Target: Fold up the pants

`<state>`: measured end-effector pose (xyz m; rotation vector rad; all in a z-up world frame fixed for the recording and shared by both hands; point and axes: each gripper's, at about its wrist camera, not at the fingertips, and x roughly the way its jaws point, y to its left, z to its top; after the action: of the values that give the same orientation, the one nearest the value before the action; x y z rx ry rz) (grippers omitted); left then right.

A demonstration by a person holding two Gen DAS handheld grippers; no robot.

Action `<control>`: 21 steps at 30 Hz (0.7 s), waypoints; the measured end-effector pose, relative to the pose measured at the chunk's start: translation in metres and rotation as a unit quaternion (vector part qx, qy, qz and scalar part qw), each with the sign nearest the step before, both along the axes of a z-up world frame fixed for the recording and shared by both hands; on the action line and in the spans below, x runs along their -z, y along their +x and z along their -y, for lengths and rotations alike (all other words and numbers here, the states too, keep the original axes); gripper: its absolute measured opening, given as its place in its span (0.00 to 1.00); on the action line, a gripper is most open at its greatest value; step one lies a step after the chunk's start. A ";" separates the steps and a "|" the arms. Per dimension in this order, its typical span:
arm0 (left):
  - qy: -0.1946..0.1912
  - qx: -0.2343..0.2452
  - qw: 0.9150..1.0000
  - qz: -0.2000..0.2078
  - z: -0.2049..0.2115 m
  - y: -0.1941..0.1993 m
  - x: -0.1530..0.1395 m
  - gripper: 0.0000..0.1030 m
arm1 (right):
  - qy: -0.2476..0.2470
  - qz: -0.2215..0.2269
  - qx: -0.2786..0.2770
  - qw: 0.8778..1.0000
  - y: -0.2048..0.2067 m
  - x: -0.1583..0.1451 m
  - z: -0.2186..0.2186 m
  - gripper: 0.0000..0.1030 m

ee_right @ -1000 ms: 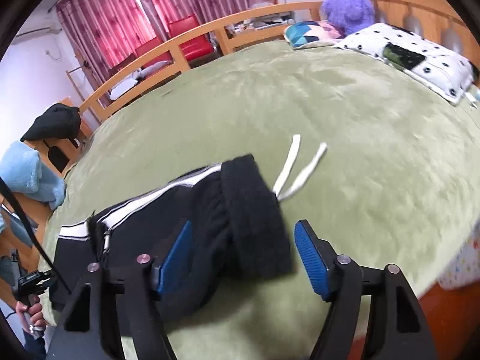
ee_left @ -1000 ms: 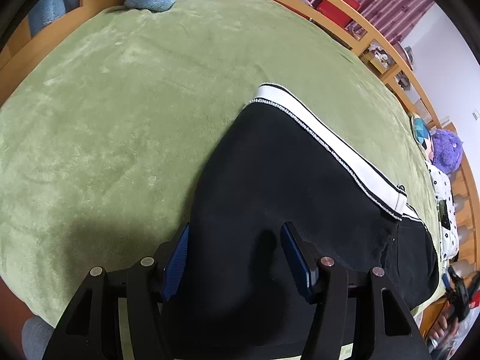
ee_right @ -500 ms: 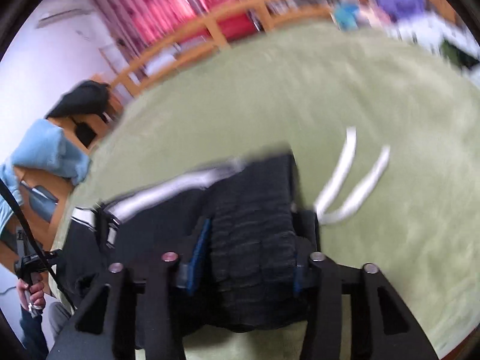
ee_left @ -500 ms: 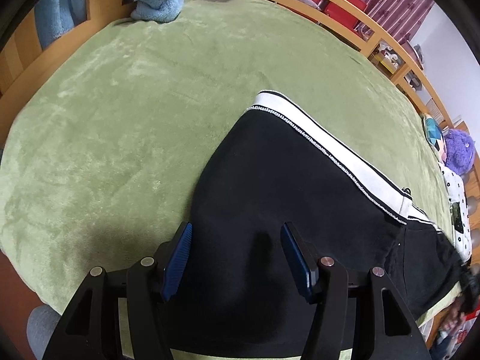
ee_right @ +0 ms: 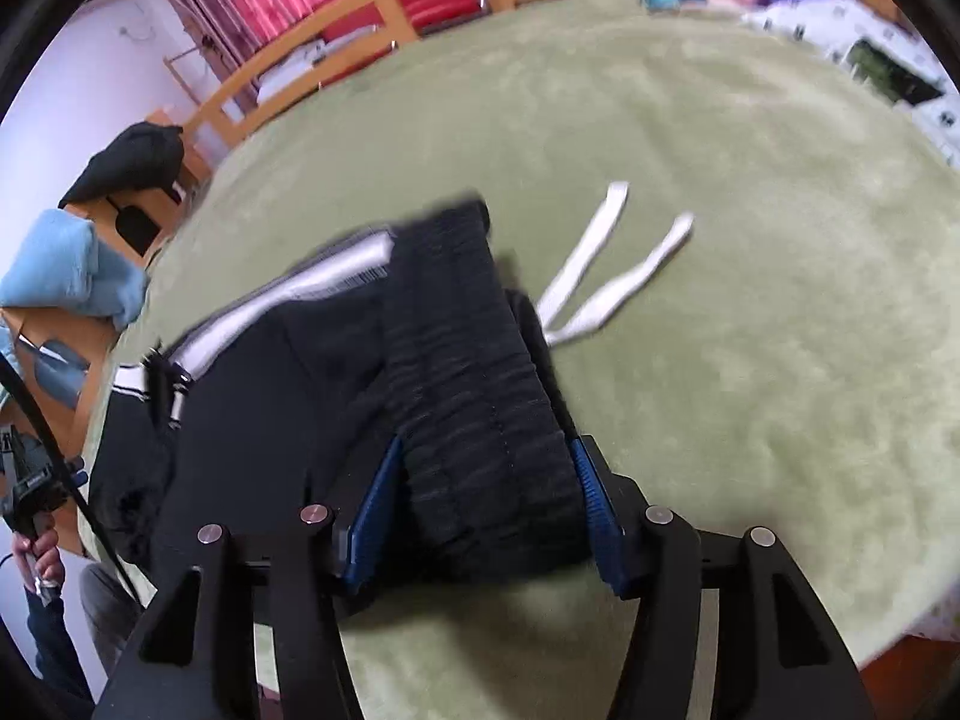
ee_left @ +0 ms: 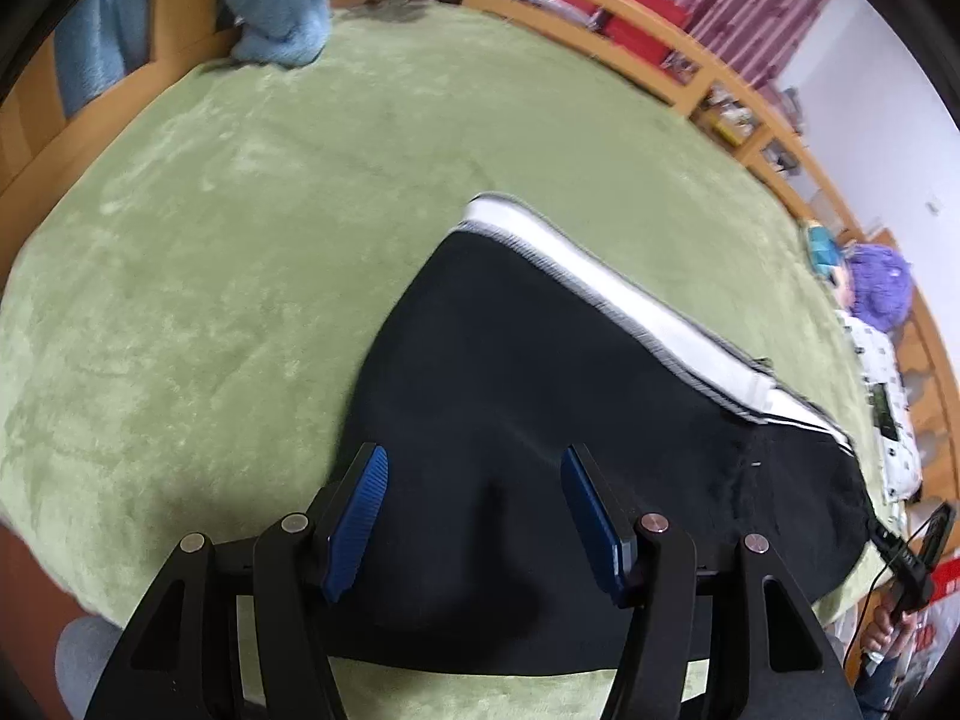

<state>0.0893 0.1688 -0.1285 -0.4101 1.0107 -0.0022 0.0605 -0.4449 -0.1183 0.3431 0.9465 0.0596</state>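
Black pants [ee_left: 540, 360] with a white side stripe [ee_left: 630, 312] lie flat on the green blanket [ee_left: 240, 240] of a bed. My left gripper [ee_left: 474, 480] hovers open just above the leg end, nothing between its blue pads. In the right wrist view the ribbed black waistband [ee_right: 468, 372] is bunched between the pads of my right gripper [ee_right: 483, 462]. Its jaws are opening, but both pads still touch the band. Two white drawstrings [ee_right: 600, 276] trail from the waistband onto the blanket [ee_right: 750, 300].
A wooden rail [ee_left: 660, 66] rings the bed. A blue towel [ee_left: 282, 6] sits at the far edge, with a purple plush [ee_left: 876, 288] and a spotted pillow [ee_left: 882, 372] at the right. A person's hand [ee_right: 36, 546] holds a device beside the bed. A black garment [ee_right: 132, 162] lies on furniture.
My right gripper closed around the waistband, which was loose between wide jaws a second ago, then widened a little. The left gripper rose slightly over the pants.
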 end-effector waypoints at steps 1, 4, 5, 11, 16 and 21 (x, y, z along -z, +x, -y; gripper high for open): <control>-0.007 0.008 1.000 0.010 0.001 -0.001 -0.001 0.57 | -0.018 0.025 0.010 0.999 -0.006 -0.015 -0.010 0.54; -0.004 0.011 1.000 0.009 0.003 -0.002 0.001 0.57 | -0.058 0.044 0.007 0.997 -0.010 -0.029 -0.039 0.58; -0.006 0.011 1.000 0.009 0.001 -0.005 0.002 0.57 | -0.075 0.045 0.009 0.996 -0.013 -0.028 -0.048 0.59; -0.013 -0.013 1.000 -0.007 -0.027 -0.034 0.013 0.59 | -0.150 -0.062 0.039 0.986 -0.006 0.012 -0.049 0.61; -0.075 -0.026 0.996 -0.033 -0.048 -0.050 0.049 0.63 | -0.132 -0.040 0.084 0.987 -0.027 -0.019 -0.051 0.61; -0.145 -0.035 0.989 -0.015 -0.050 -0.043 0.078 0.67 | -0.099 -0.027 0.096 0.990 -0.054 -0.040 -0.075 0.61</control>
<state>0.0461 0.2190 -0.2065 -0.7129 1.0292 -0.0804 0.0061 -0.3701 -0.0788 0.2516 0.9608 -0.2189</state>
